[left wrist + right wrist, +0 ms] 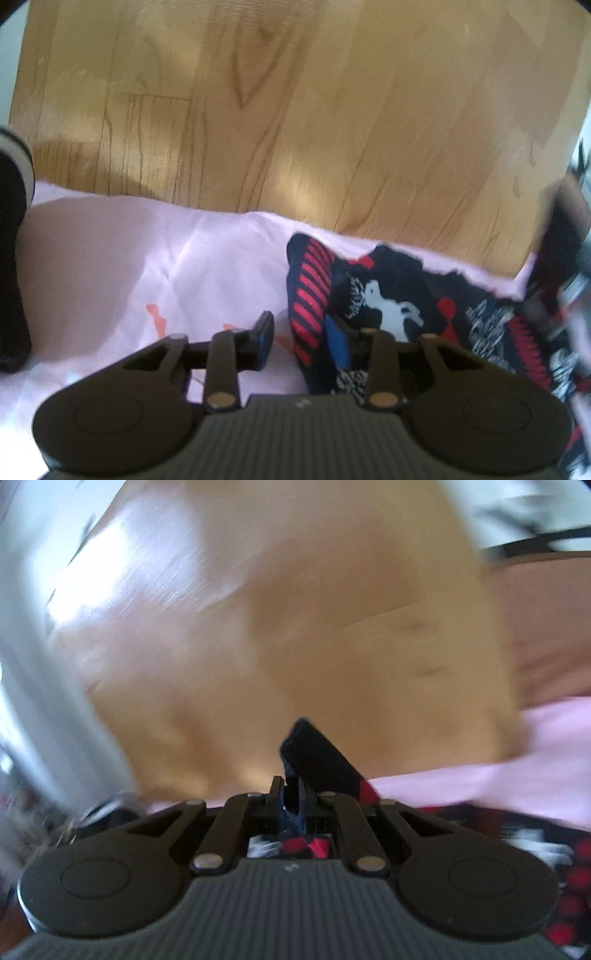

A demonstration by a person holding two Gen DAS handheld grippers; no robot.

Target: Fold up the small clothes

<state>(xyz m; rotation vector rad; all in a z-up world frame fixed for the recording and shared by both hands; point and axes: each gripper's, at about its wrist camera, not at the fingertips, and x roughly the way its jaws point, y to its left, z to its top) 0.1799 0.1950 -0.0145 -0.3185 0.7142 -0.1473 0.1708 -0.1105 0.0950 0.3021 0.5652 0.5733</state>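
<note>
floor: wood planks, fill the upper part of both views.
pink cloth: spread on the floor, carries the garment.
patterned garment: dark knit, red stripes, white figure; near the cloth's far edge, rumpled.
left gripper: low over the cloth, jaws apart; garment's striped edge sits between them, right finger over the knit.
right gripper: jaws pinched on a dark garment corner sticking up.
blur: right view smeared; grey shape at its left unidentifiable.

Light-brown wood-grain plank floor; pale pink sheet with orange marks, spread flat upon it.
</note>
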